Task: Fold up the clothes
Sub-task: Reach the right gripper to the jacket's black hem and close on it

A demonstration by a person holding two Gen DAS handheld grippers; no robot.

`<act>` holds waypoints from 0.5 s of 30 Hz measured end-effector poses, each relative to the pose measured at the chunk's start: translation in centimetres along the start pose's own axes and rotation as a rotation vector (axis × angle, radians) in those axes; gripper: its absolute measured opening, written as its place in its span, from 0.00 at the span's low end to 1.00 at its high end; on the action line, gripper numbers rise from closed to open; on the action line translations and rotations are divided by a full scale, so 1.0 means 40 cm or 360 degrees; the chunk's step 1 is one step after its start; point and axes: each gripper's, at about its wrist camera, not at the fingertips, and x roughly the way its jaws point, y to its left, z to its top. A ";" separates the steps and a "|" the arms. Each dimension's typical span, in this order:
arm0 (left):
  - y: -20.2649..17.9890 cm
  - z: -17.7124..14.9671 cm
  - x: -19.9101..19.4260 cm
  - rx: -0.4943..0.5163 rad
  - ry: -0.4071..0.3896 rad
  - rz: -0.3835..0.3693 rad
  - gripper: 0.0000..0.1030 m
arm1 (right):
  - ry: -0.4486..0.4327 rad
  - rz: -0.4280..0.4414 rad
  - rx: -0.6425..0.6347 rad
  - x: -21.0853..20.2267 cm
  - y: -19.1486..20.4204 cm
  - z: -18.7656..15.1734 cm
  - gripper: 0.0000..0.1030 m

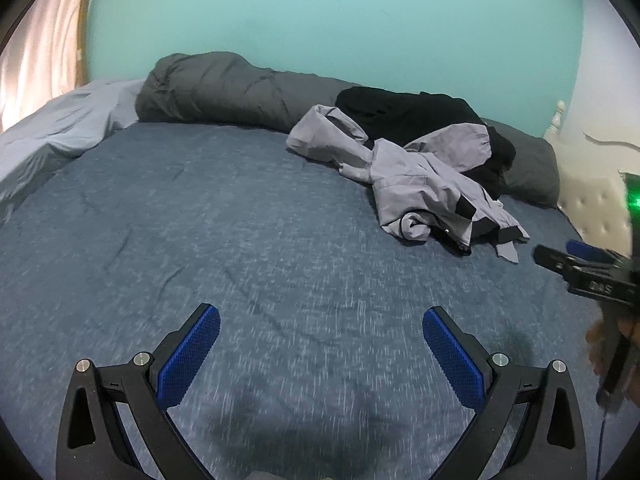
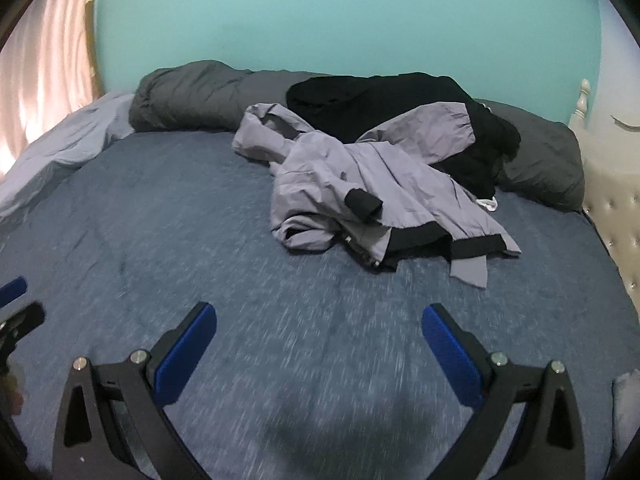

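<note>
Folding has not begun: the lilac jacket [image 2: 360,184] lies crumpled on black clothes [image 2: 400,96] toward the bed's [image 2: 160,240] far right corner; left tool [image 1: 321,334] and right tool [image 2: 319,332] both spread, empty.

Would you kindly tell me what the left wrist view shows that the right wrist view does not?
Only the left wrist view shows a green light at its right edge. Only the right wrist view shows a small white item beside the black garment. Both share the crumpled lilac jacket, the grey duvet, the blue bedcover, and both open, empty tools: left tool and right tool.
</note>
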 end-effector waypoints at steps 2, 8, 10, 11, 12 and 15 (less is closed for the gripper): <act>0.003 0.002 0.024 0.0004 0.0004 -0.0010 1.00 | 0.0027 -0.0038 -0.0075 0.044 0.004 0.017 1.00; 0.019 0.004 0.096 0.0004 0.0021 -0.0026 1.00 | 0.0083 0.0014 -0.0127 0.183 0.006 0.076 1.00; 0.021 0.003 0.114 0.0011 0.0024 -0.0030 1.00 | 0.0095 -0.0002 -0.0141 0.225 0.007 0.093 1.00; 0.024 0.001 0.125 0.0012 0.0029 -0.0037 1.00 | 0.0093 -0.0027 -0.0147 0.244 0.005 0.102 0.99; 0.026 -0.001 0.136 0.0014 0.0033 -0.0044 1.00 | 0.0091 -0.0054 -0.0154 0.262 0.003 0.110 0.99; 0.032 -0.004 0.167 0.0020 0.0044 -0.0060 1.00 | 0.0058 -0.0078 -0.0132 0.309 -0.014 0.137 0.97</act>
